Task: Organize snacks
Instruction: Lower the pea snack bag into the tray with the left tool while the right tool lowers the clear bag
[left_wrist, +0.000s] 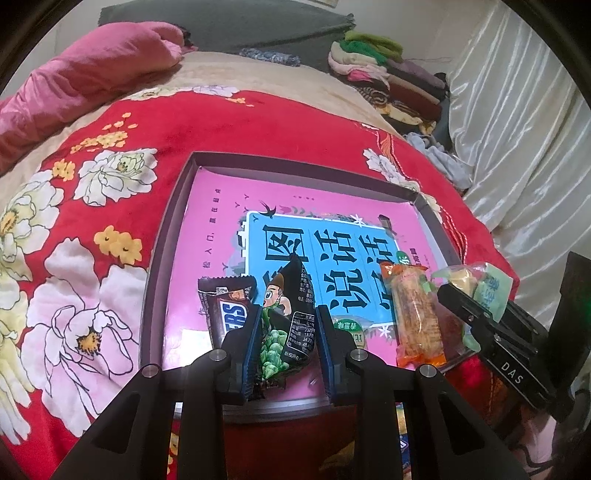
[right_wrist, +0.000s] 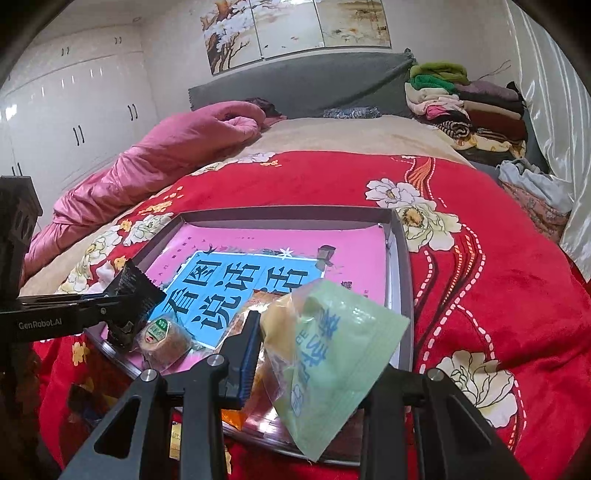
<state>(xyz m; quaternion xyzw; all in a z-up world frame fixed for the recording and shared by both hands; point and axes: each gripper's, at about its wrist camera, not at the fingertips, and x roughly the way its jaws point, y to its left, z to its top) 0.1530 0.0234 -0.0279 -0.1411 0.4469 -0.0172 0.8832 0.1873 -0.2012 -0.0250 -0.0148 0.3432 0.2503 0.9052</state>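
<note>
Both grippers hold a snack over the shallow box (left_wrist: 173, 229), which sits on the red flowered blanket (left_wrist: 92, 206) and has a pink and blue book (left_wrist: 332, 251) as its floor. This looks like the step of gathering loose snacks into one container.

In the lower centre of the left wrist view, the left gripper (left_wrist: 286, 354) is clamped on a black snack bag (left_wrist: 295, 317) printed with a cartoon figure and green peas. The bag stands up between the blue pads, above the near edge of the box. Just left of it a chocolate bar (left_wrist: 227, 306) lies inside the box. To the right lie a round green-labelled pastry (left_wrist: 351, 328) and a long orange-wrapped snack (left_wrist: 417, 317).

In the lower centre of the right wrist view, the right gripper (right_wrist: 314, 350) is closed on a pale green packet (right_wrist: 332, 354). The packet hides one finger and hangs over the near right corner of the box, ready to be set down beside the others.
</note>
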